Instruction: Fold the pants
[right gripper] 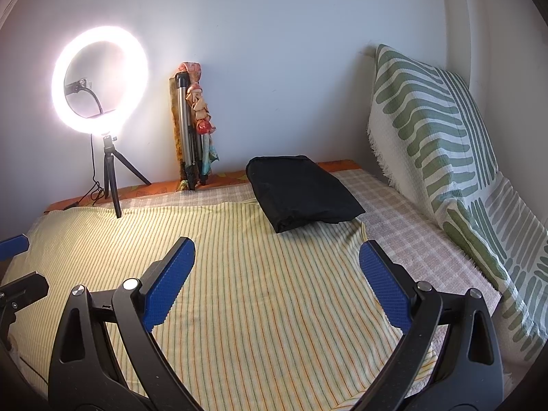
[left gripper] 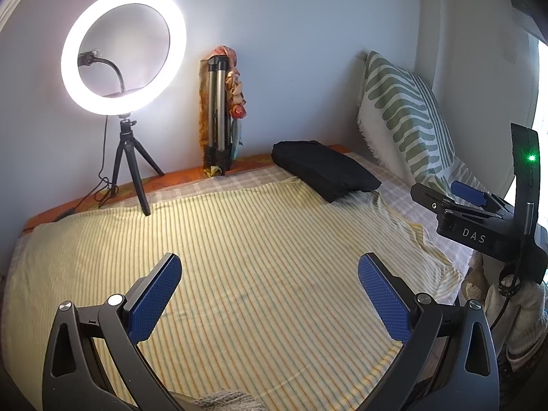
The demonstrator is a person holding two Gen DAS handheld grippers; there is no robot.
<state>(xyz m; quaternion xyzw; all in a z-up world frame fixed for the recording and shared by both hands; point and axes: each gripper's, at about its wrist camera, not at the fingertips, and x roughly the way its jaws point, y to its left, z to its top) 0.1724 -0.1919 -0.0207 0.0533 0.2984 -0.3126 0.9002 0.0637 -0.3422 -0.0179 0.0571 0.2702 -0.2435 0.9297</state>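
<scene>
Jaws of left gripper (left gripper: 270,272) and right gripper (right gripper: 277,257) wide apart, empty, above striped bed sheet (right gripper: 239,274); folded black pants (right gripper: 301,191) lie apart, near wall.

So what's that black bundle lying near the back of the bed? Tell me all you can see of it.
The black pants look like plain dark cloth, already folded into a flat, roughly rectangular stack with layered edges showing at its near corner. It lies at the far side of the bed, partly on the yellow striped sheet and partly on the checked cover. Neither gripper touches it.
</scene>
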